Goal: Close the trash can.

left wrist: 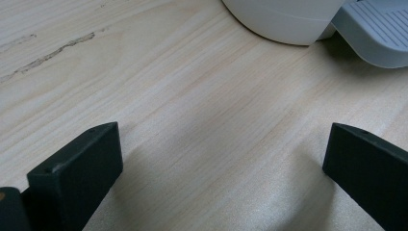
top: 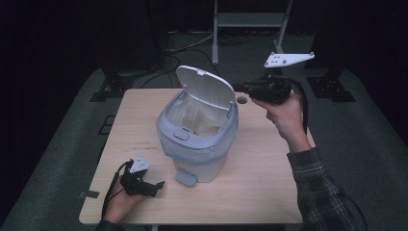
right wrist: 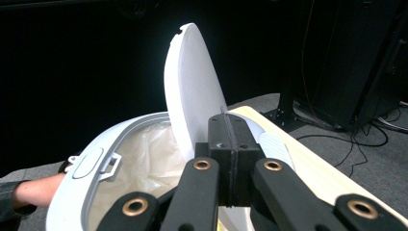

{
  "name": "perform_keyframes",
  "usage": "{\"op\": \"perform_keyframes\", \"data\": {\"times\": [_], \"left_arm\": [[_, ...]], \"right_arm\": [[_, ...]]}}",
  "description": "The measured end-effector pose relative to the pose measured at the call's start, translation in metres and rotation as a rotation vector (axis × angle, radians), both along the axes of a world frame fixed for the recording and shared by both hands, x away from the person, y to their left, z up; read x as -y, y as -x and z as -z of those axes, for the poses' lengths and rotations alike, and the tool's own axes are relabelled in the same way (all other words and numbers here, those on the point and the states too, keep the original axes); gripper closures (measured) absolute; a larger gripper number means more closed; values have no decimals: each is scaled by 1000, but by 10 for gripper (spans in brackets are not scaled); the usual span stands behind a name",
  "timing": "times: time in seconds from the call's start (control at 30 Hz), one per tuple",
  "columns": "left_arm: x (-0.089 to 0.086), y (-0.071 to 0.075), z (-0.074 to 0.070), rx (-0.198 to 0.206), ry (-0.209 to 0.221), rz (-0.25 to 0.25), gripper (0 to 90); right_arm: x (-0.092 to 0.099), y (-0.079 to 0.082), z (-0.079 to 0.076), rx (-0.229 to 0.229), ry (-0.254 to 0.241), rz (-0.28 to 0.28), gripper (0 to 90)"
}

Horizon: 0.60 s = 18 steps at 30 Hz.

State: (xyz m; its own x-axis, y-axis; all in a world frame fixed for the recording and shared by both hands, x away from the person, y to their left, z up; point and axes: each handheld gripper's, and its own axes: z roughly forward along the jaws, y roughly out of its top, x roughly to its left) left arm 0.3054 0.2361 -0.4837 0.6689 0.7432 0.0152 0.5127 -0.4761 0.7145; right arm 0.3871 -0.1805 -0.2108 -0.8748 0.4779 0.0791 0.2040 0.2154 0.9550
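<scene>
A pale grey pedal bin point(top: 197, 144) stands in the middle of the wooden table point(top: 269, 192). Its lid point(top: 207, 89) is raised and a whitish liner bag point(top: 199, 115) shows inside. The bin's foot pedal point(top: 186, 178) points toward the front edge. My left gripper point(top: 156, 186) rests low on the table in front and to the left of the bin. In the left gripper view it point(left wrist: 223, 144) stands open over bare wood, with the bin base point(left wrist: 284, 19) and pedal point(left wrist: 377, 33) ahead. My right gripper point(top: 242, 87) hovers just right of the lid point(right wrist: 190, 91), shut with nothing between its jaws point(right wrist: 230, 139).
A round hole point(top: 241, 100) sits in the table behind the bin's right side. A metal stand point(top: 215, 33) and cables point(top: 187, 45) lie on the floor beyond the table. A scratch point(left wrist: 53, 53) marks the wood at the left.
</scene>
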Motion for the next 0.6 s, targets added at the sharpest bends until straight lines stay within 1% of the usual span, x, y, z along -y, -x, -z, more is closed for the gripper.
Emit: {"op": "perform_keyframes", "data": {"times": [0.07,0.2,0.27,0.5,0.53,0.6], "left_arm": [[0,0,0,0,0,0,0],[0,0,0,0,0,0,0],[0,0,0,0,0,0,0],[0,0,0,0,0,0,0],[0,0,0,0,0,0,0],[0,0,0,0,0,0,0]], "right_arm": [[-1,1,0,-2,5,-4,899],[-8,4,3,-9,11,-34,899],[-9,4,3,-11,14,-38,899],[-26,7,11,-30,28,-95,899],[-26,7,11,-30,28,-95,899],[-33,10,13,-33,40,-114,899]]}}
